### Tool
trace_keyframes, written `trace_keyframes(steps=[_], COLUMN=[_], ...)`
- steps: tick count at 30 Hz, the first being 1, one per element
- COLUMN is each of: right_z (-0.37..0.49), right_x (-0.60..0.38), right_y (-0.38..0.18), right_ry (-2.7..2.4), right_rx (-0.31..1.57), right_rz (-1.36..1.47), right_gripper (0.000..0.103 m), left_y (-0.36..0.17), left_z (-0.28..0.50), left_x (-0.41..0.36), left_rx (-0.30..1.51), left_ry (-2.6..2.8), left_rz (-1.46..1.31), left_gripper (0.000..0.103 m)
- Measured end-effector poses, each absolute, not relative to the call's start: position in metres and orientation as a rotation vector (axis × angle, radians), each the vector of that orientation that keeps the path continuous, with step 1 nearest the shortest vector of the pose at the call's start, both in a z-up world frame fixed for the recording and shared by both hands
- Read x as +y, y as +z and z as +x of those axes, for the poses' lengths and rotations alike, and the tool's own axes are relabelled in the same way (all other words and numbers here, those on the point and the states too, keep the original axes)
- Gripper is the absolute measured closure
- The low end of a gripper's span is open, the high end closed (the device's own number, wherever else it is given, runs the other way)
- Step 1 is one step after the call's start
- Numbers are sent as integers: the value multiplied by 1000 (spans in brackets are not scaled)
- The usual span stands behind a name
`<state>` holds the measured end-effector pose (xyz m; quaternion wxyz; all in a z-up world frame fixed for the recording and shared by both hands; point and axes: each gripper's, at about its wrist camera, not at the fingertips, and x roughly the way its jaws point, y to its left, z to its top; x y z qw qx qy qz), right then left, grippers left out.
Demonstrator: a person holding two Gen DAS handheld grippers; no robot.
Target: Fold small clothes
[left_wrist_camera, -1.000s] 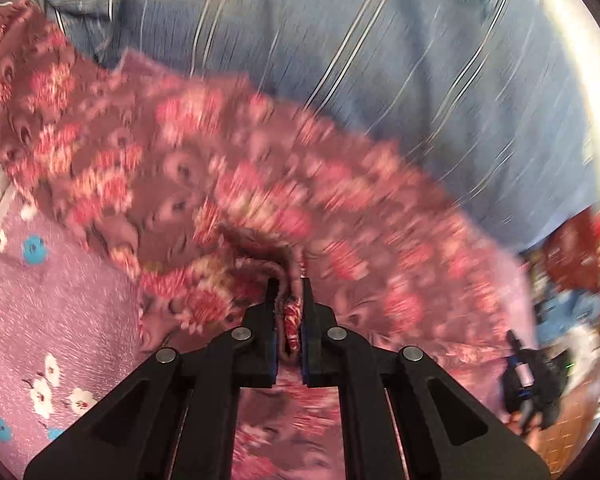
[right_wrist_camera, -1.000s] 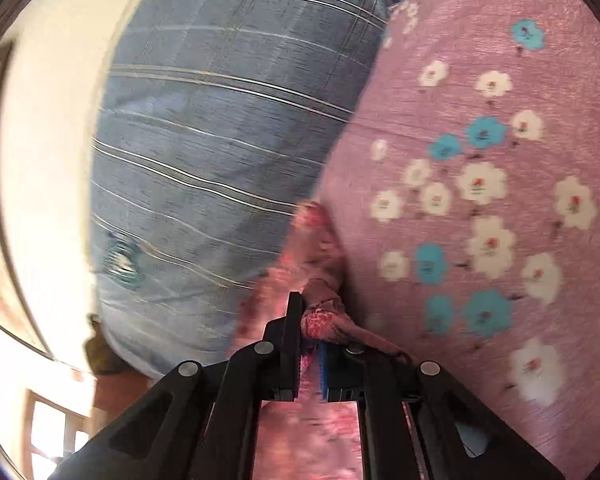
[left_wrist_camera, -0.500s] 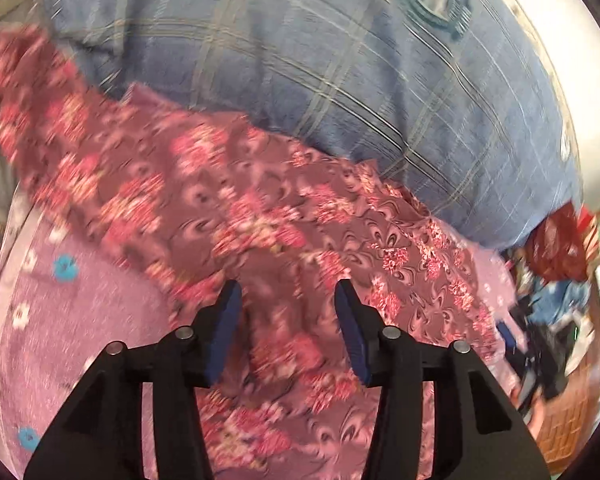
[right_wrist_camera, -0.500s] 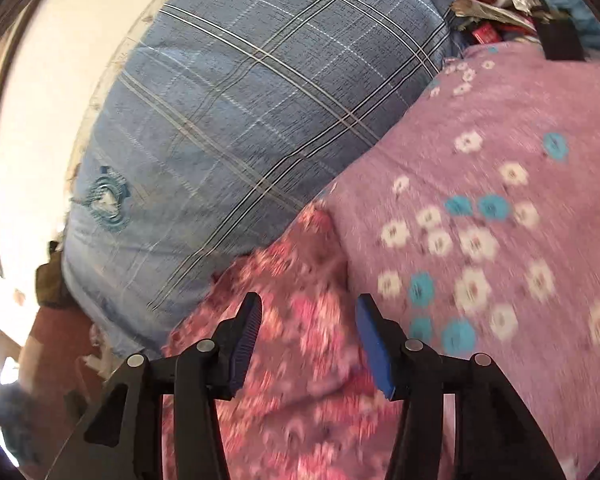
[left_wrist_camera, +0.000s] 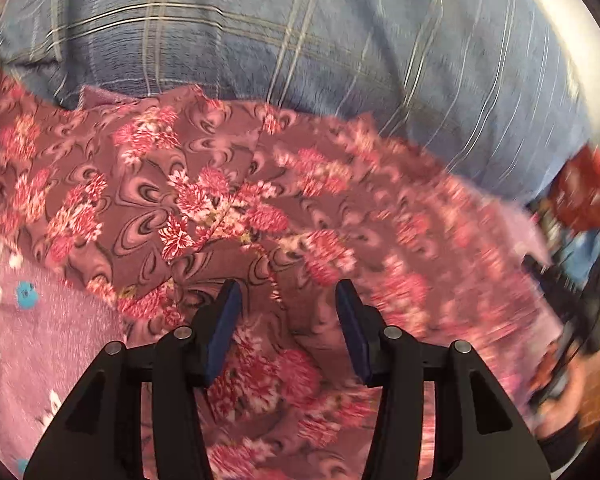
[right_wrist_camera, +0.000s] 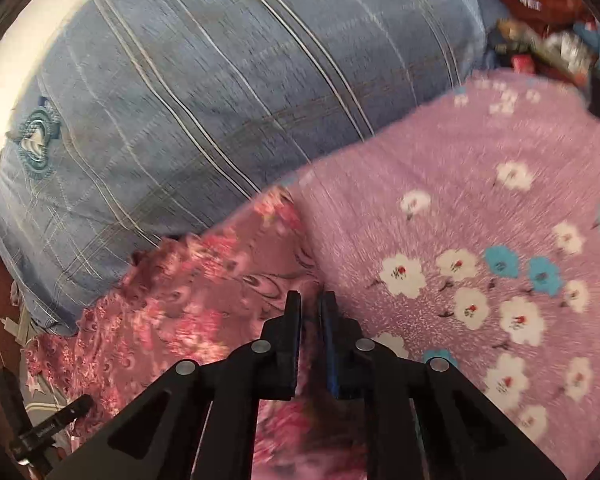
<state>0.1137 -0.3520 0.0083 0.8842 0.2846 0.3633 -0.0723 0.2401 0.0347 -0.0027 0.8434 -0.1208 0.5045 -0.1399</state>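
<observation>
Left gripper (left_wrist_camera: 288, 312) gapes over our floral garment (left_wrist_camera: 204, 200) below the blue pillow (left_wrist_camera: 300, 40); right gripper (right_wrist_camera: 310, 316) (just closing) nearly shut, pinching nothing we can see. Folding seems barely begun.

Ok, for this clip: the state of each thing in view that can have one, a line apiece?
floral garment: spread loosely over the bedspread, wrinkled, partly doubled over, its far edge at the pillow.
left hand-held gripper: open, above the garment, nothing between its pads.
right hand-held gripper: jaws just closing to a narrow gap, at the garment's edge; grip unclear.
blue plaid pillow: lying behind the garment.
</observation>
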Motion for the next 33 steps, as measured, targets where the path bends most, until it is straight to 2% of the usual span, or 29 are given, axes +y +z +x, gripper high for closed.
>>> trace_keyframes(steps=[3,6,8,9,11,13,15,17,21,24,30,33], right_z=[97,96,104,101,88,80,83,85,83,79,81,82], right_x=[-328,-303,-291,-288,-279,-273,-268,-261,-254,-263,-265,-265], right_y=[32,19,-11,-16,-2,4,-4,-17,-14,-13,-15,-16], right_ry=[-19,47,40,28,-11,39,48,35,44,61,89,99], right_rx=[668,734,878,861,798,757,777,750,735,726,711,706], right_rz=[543,517,515,503,452,466,463,418,379,393,433,451], right_gripper=[87,79,79,81,77,75,59,58,47,45,44,44], left_y=[-6,-22,-15,-9,4,21,35,48,66,65,44,43], left_z=[235,233,228,227,227,237,250,265,284,291,313,320], left_x=[38,33,30,33,52,83,123,172,262,314,343,354], left_rx=[1081,1115,1104,1109,1091,1060,1038,1026,1001,1003,1018,956], left_ry=[-290,-280,-285,-296,-302,-239,-146,-20,154,202,290,300], left_rz=[-279,-238,-188,-193,-228,-247,-276,-310,-442,-594,-675,-728], left_gripper=[50,51,50,50,50,50,48,47,46,46,46,56])
